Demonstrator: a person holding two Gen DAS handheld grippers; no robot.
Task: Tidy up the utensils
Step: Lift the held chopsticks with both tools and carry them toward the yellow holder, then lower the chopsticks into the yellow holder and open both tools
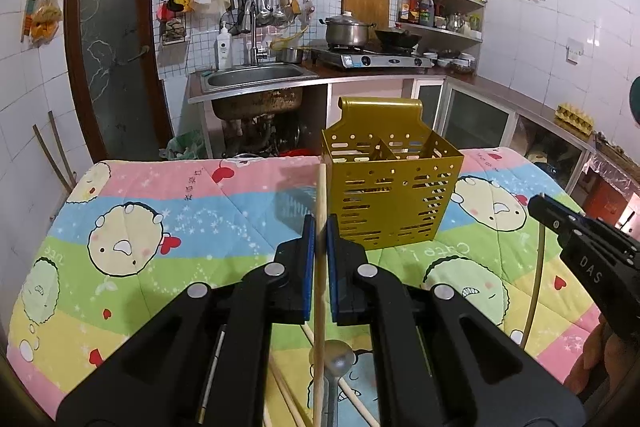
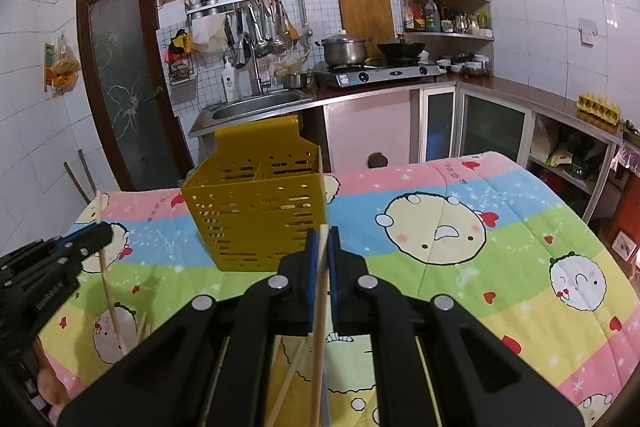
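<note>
Between the blue pads point(image 1: 309, 263) of the left gripper point(image 1: 320, 227) a pale wooden chopstick point(image 1: 320, 247) is standing nearly upright, the fingers pinching narrow on its shaft while its tip is reaching up beside the holder's left front corner. The right gripper point(image 2: 321, 239) is doing the same, its pads point(image 2: 312, 267) closing tight on a second chopstick point(image 2: 320, 287) whose top is showing just above the fingertips.

Just beyond both sets of fingers, the yellow perforated utensil holder point(image 1: 390, 195) is sitting upright on the cartoon-print quilt point(image 1: 160, 227), near the far edge of the table. A divider is splitting its inside into compartments; through the slots and over the rim I cannot tell whether anything is lying inside.

Under the left gripper, more loose chopsticks point(image 1: 288, 395) and a metal spoon point(image 1: 338, 359) are lying on the quilt, close to the camera. In the right wrist view further chopsticks point(image 2: 290, 383) are lying below the fingers.

Behind the table a steel sink point(image 1: 256, 75) is standing against the tiled wall, with a lidded pot point(image 1: 347, 29) and a dark wok point(image 1: 398, 38) sitting on the gas stove point(image 1: 372, 59) beside it.
</note>
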